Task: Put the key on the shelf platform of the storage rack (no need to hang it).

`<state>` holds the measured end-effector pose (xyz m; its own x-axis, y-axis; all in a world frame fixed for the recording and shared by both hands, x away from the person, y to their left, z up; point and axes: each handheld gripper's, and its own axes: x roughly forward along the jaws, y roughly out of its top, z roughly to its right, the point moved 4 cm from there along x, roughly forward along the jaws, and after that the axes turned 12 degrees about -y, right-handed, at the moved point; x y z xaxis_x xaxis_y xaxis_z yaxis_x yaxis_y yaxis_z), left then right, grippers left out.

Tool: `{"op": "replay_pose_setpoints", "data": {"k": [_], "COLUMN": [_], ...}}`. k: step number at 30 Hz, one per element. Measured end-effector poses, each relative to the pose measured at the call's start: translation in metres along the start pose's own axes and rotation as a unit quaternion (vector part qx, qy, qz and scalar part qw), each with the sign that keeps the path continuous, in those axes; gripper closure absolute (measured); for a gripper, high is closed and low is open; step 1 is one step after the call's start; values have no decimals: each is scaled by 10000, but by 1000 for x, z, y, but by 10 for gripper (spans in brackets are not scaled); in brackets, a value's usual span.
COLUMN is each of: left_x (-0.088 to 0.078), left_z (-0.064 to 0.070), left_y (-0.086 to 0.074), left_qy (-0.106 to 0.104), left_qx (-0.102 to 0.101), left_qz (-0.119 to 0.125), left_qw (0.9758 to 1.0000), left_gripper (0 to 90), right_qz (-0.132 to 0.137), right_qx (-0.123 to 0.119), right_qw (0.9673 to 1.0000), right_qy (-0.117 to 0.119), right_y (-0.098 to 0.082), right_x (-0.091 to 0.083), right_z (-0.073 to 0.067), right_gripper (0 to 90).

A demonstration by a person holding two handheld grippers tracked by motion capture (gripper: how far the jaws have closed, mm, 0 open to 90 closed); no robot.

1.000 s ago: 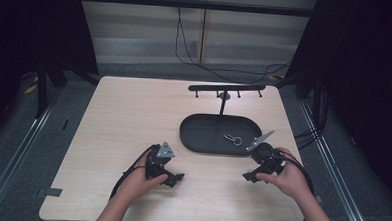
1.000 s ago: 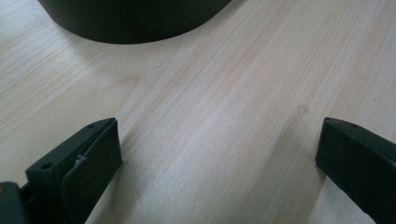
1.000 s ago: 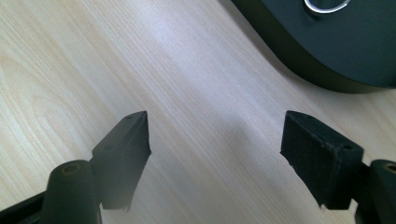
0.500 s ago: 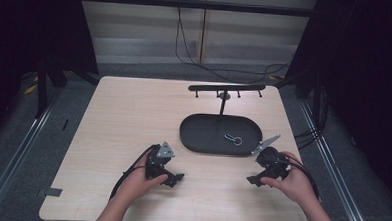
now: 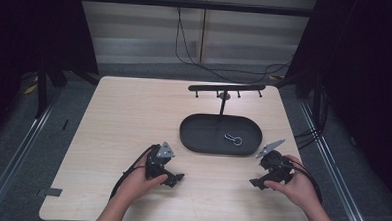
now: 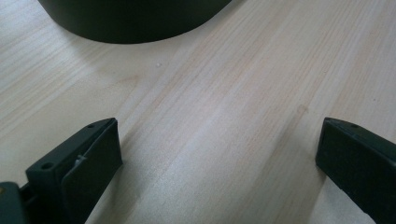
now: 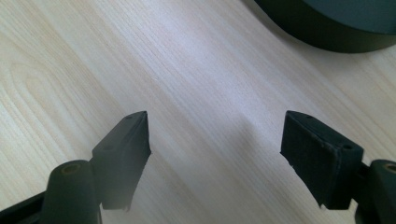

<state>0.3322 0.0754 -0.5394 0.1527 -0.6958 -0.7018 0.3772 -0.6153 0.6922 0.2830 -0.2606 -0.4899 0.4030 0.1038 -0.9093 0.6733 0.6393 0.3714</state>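
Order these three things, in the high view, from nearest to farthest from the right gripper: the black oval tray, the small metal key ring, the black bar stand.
From the right gripper:
1. Black oval tray, its near rim just ahead-left.
2. Small metal key ring, inside the tray.
3. Black bar stand, at the tray's far side.

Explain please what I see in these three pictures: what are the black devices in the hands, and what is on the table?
A person sits at a wooden table and holds a hand-operated gripper in each hand: the left gripper and the right gripper. One picture comes from a camera above the table. The other two come from cameras riding on each gripper, looking along its two black fingers toward the wood. Both grippers are open and hold nothing. On the table lies a black oval tray with a small metal key ring inside. Behind it stands a black rack with hooks.
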Motion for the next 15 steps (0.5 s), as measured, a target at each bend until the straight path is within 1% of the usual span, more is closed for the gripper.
{"op": "replay_pose_setpoints", "data": {"k": [1, 4, 10, 15], "left_x": [0, 0, 0, 0], "left_z": [0, 0, 0, 0], "left_y": [0, 0, 0, 0], "left_qy": [-3, -2, -3, -3], "left_qx": [0, 0, 3, 2], "left_qz": [0, -1, -3, -2], "left_qw": [10000, 10000, 10000, 10000], "left_gripper": [0, 0, 0, 0], "right_qz": [8, 45, 50, 90], "right_qx": [-32, 46, 47, 104], "right_qw": [10000, 10000, 10000, 9999], "right_qy": [-6, -6, -28, -61], "right_y": [-1, -3, -7, -7], "right_x": [0, 1, 3, 3], "right_z": [1, 2, 3, 4], "right_gripper": [240, 243, 251, 259]}}
